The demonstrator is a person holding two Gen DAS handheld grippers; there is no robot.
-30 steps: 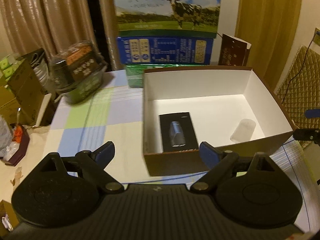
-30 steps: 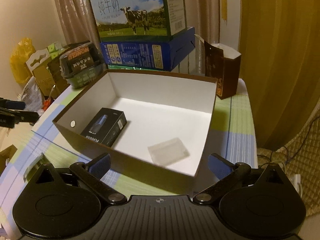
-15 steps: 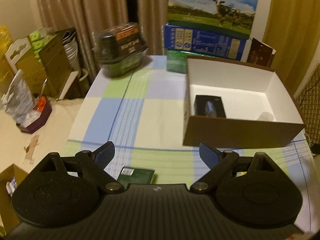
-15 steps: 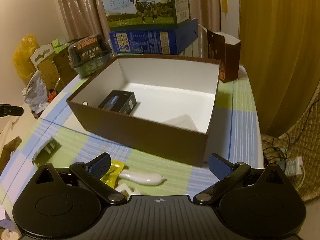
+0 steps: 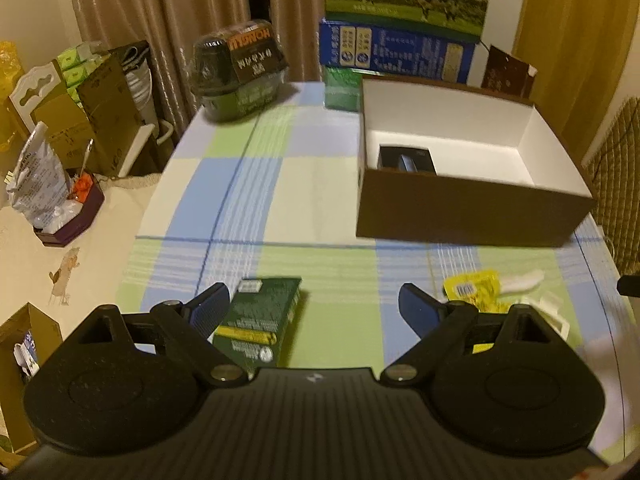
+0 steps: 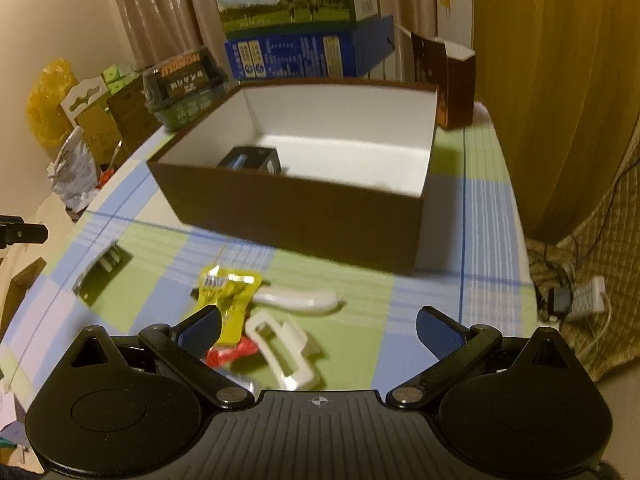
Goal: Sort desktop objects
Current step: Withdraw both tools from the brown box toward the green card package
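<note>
A brown open box (image 5: 472, 212) (image 6: 296, 216) with a white inside stands on the checked tablecloth; a small black carton (image 5: 406, 159) (image 6: 252, 159) lies in it. My left gripper (image 5: 314, 308) is open above the near table, a dark green carton (image 5: 258, 320) lying beside its left finger. My right gripper (image 6: 318, 326) is open too, over a yellow sachet (image 6: 228, 290), a white tube (image 6: 300, 299), a white hair clip (image 6: 286, 344) and a red wrapper (image 6: 230, 354). The sachet (image 5: 472, 292) and tube (image 5: 522, 280) also show in the left wrist view.
Milk cartons (image 5: 404, 0) are stacked at the table's far edge beside a wrapped dark bowl pack (image 5: 240, 68) and a brown paper carton (image 6: 448, 80). Cardboard boxes and bags (image 5: 60, 128) crowd the floor left. A power strip (image 6: 584, 294) lies on the floor right.
Both grippers have pulled back from over the box toward the near edge of the table. The green carton, sachet, tube and clip have come into view under them.
</note>
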